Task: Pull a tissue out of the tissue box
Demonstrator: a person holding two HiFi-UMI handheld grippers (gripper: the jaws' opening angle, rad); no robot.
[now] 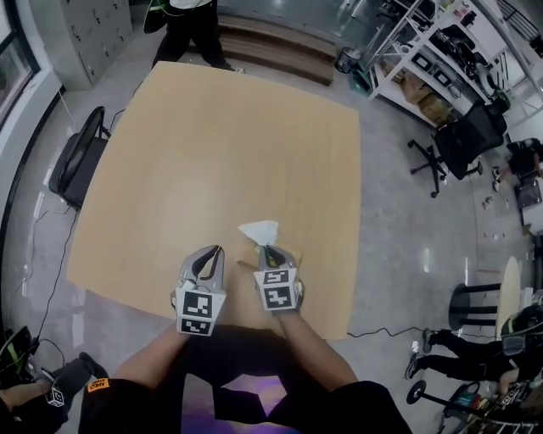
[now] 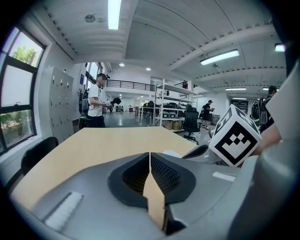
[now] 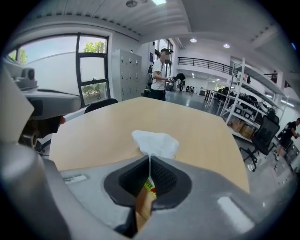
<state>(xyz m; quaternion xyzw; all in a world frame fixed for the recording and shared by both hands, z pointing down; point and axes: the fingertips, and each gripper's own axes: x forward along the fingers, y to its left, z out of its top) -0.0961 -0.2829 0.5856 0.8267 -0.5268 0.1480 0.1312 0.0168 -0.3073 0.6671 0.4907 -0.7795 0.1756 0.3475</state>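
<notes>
My right gripper (image 1: 269,250) is shut on a white tissue (image 1: 259,230) near the front edge of the wooden table (image 1: 221,144). In the right gripper view the tissue (image 3: 156,142) fans out just past the closed tips of the right gripper (image 3: 150,158). Below the jaws a strip of the printed tissue box (image 3: 145,194) shows; in the head view the tissue box (image 1: 249,253) is mostly hidden under that gripper. My left gripper (image 1: 218,249) hovers just to its left. In its own view the left gripper (image 2: 150,155) is shut with nothing between the jaws.
A black chair (image 1: 76,165) stands at the table's left side. A person (image 1: 191,25) stands beyond the far edge. An office chair (image 1: 462,140) and shelving (image 1: 433,51) are off to the right. The table's front edge is close below the grippers.
</notes>
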